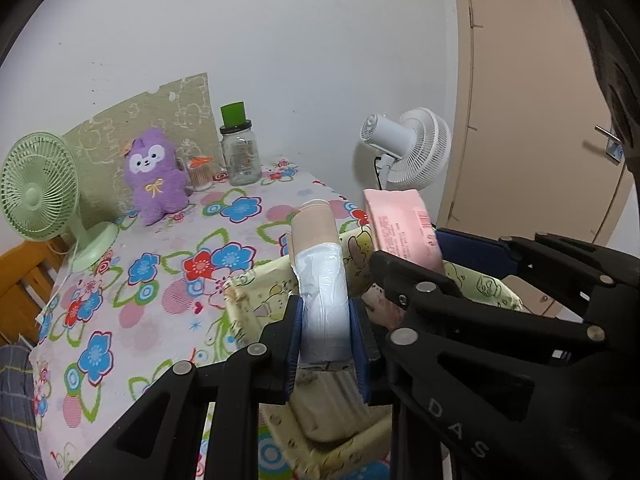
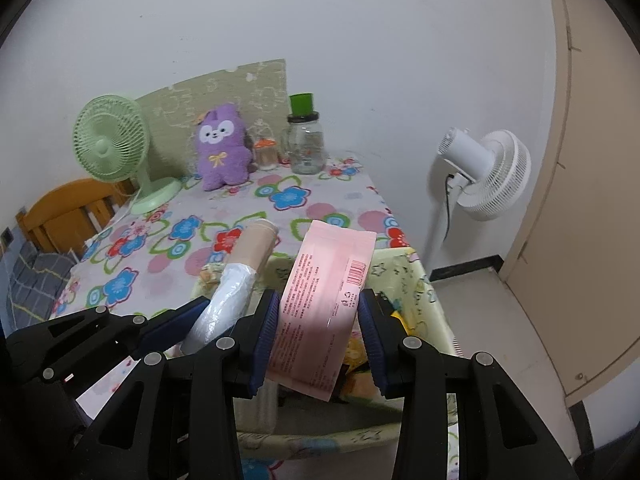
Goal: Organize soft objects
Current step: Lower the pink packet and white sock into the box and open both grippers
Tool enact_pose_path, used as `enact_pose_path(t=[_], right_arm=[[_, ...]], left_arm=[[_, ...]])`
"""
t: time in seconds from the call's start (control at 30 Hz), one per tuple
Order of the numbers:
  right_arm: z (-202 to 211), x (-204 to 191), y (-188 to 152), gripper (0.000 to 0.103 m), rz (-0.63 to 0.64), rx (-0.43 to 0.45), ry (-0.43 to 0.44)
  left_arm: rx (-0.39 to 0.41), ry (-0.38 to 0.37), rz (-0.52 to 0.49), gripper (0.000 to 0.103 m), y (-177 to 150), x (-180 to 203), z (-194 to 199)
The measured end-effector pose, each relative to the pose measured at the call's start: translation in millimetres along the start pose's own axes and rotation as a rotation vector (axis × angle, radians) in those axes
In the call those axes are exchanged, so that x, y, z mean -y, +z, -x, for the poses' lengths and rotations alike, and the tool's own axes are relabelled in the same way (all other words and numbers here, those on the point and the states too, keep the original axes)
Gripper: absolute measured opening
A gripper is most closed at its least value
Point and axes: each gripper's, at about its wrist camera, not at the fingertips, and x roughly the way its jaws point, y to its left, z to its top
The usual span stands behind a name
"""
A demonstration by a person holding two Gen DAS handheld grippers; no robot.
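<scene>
My left gripper [image 1: 326, 332] is shut on a beige roll partly wrapped in clear plastic [image 1: 320, 264], held over the yellow cartoon-print fabric bin [image 1: 256, 304]. My right gripper [image 2: 318, 336] is shut on a pink flat pack with a barcode [image 2: 324, 300], held upright over the same bin [image 2: 412, 276]. The roll [image 2: 240, 276] and left gripper [image 2: 176, 320] also show in the right wrist view, just left of the pack. The pink pack [image 1: 400, 224] and right gripper [image 1: 440, 264] show in the left wrist view. A purple plush toy [image 1: 154, 176] [image 2: 222, 148] sits at the table's far side.
A floral cloth covers the table [image 1: 132, 280]. A green desk fan [image 1: 40, 192] stands at its left, a glass jar with green cap [image 1: 239, 148] and a small orange-lidded jar [image 1: 200, 172] at the back. A white standing fan [image 2: 484, 172] and a door [image 2: 580, 200] are to the right.
</scene>
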Motion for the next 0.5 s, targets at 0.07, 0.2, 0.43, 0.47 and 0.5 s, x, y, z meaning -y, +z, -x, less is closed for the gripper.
enact_pose_path(t=[0.07,0.2,0.43,0.47,0.5], right_arm=[[-3.8,5.1,0.3,0.044,-0.011,-0.006,-0.009],[-12.2,12.0,-0.2,0.044,-0.017,-0.024,-0.025],[-28.0,14.5,-3.2,0.044,-0.015,-0.061,-0.026],[-29.6,13.2,-3.9,0.044,-0.013,-0.064,-0.023],[-31.5,12.0,-4.8,0.045,-0.011,-0.069,-0.017]], left_arm=[[-0.004,-0.003,0.0,0.024,3.0,2.7,-5.7],[-0.018,-0.03,-0.006,0.034,6.5,6.6,-17.9],[-0.054,-0.043,0.009,0.064,4.2,8.0,-36.5],[-0.058,-0.042,0.008,0.065,3.7,7.4,-38.0],[-0.061,-0.033,0.006,0.068,2.7,6.5,-39.0]])
